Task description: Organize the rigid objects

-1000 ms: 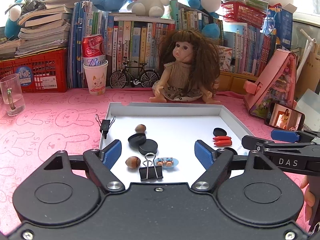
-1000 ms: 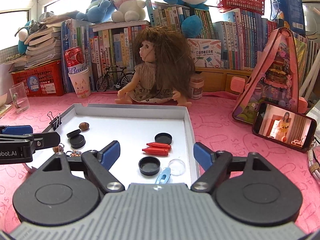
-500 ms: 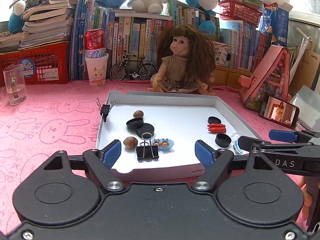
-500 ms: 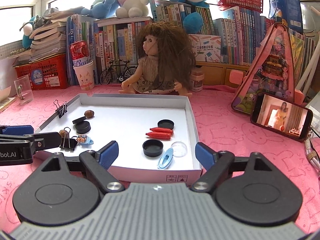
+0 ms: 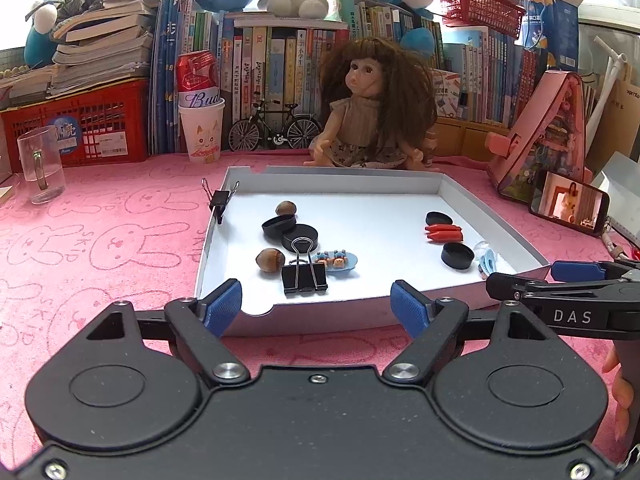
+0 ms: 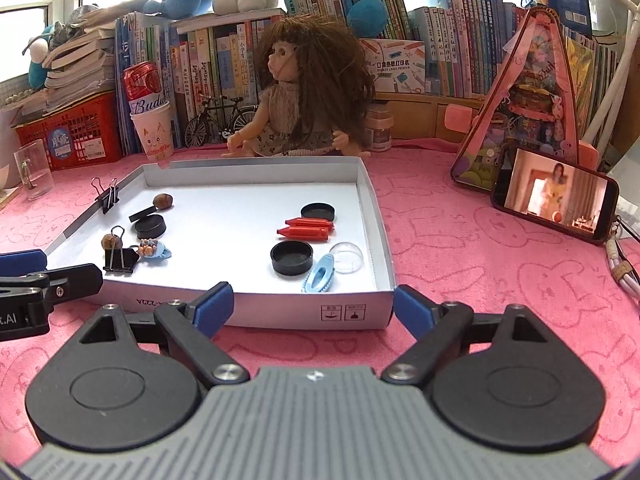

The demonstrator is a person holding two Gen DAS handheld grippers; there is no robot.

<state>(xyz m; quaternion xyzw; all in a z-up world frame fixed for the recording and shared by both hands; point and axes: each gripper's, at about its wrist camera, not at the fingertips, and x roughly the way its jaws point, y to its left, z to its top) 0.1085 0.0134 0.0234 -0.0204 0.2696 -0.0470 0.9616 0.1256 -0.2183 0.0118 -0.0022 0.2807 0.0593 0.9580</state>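
- Left gripper [image 5: 316,304], black w/ blue pads: jaws wide, nothing btwn them, in front of the near wall of the shallow white cardboard tray [image 5: 492,216] on the pink bunny-print cloth [image 5: 100,240].
- Right gripper [image 6: 314,310], grey body w/ blue pads: jaws wide, have just been opening, nothing btwn them; sits before the tray's near-right corner.
- Tray left group: large black binder clip [image 5: 304,274] near front wall, brown hazelnut [image 5: 270,259] just beside it on the left, light-blue hair clip w/ small bear figures [image 5: 338,261] touching its right.
- Behind those: two black round caps [image 5: 290,230] touching each other, second brown hazelnut [image 5: 286,208] just behind.
- Small black binder clip [image 5: 219,202] clamped on tray's left wall.
- Tray right group: two red crayon-like sticks [image 6: 306,230] side by side, black round cap [image 6: 318,211] behind, another black cap [image 6: 291,258] in front, plain light-blue hair clip [image 6: 320,278] and clear plastic dome [image 6: 347,256] near the right wall.
- Brown-haired doll [image 5: 372,108] sits behind the tray.
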